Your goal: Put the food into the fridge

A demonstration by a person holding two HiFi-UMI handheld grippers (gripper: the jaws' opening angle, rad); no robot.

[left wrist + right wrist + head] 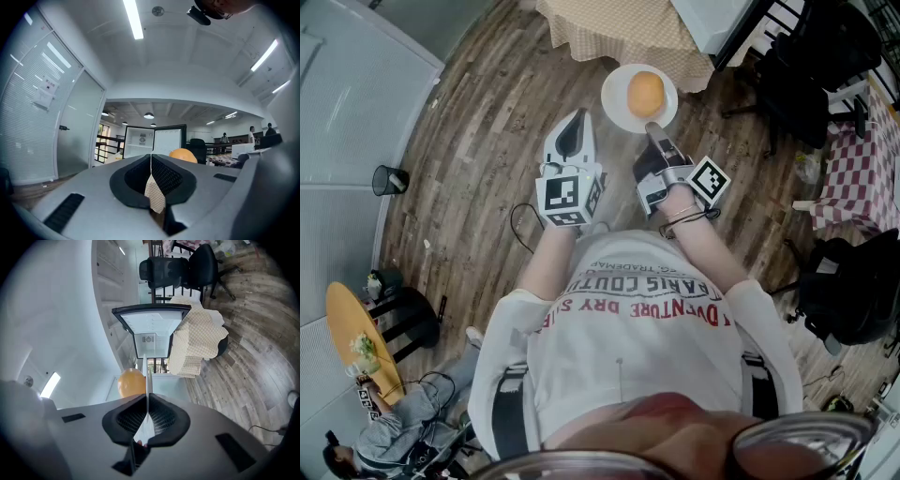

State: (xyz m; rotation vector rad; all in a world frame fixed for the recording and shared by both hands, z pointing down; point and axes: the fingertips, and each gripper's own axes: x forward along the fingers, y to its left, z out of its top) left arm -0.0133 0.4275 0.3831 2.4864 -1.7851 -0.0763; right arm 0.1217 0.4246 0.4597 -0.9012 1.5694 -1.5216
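I am guiding two hand-held grippers across a room with a wood-plank floor [487, 122].

My right gripper [654, 131] is clenched on the near rim of a small round white plate [619, 80]. In the right gripper view the plate [149, 380] shows edge-on as a thin white line pinched between the two black pads and running straight out ahead of the jaws. The gripper [147, 399] is rolled on its side there, so the room looks tipped over.

On the plate, just past the jaw tips, sits the food: a smooth, round, orange item [646, 93]. I cannot tell whether it is a fruit or a bun. In the right gripper view it [131, 383] lies just left of the plate's edge.

My left gripper [577, 127] hangs beside the right one, apart from the plate. Its jaws are pressed together with nothing between them. Through the thin slit in the left gripper view [151, 159] I see only checked cloth far behind. The orange food [183, 155] peeks over to the right of those jaws.

Well ahead of both sets of jaws stands a small white fridge with a dark frame [150, 341], its door swung wide and its pale inside showing [143, 140]. A table draped in beige checked cloth [194, 345] stands right of it.

My reading of progress: the food is picked up on its plate and the fridge is already open. The carry across the floor, setting the plate on a shelf, letting go, and probably closing the door remain.
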